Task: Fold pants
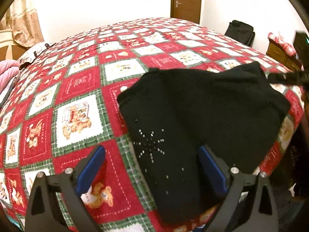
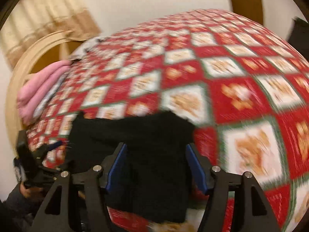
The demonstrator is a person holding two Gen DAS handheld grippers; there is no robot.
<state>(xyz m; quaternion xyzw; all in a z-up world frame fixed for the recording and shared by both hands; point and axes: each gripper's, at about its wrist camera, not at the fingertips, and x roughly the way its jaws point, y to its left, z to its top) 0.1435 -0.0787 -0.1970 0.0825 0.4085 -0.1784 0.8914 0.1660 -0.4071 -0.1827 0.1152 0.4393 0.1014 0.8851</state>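
Pants: black, studded, folded in a heap on the quilt's near edge.
Left gripper: jaws spread wide, empty, over the pants' near corner.
Right gripper: jaws apart, above the pants, view blurred.
Quilt: red-white patchwork.

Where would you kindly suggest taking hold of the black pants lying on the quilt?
Grip the near hem edge of the black rhinestone-studded pants, coming from the near bedside with the open left gripper; there the fabric lies flat and narrow on the patchwork quilt.
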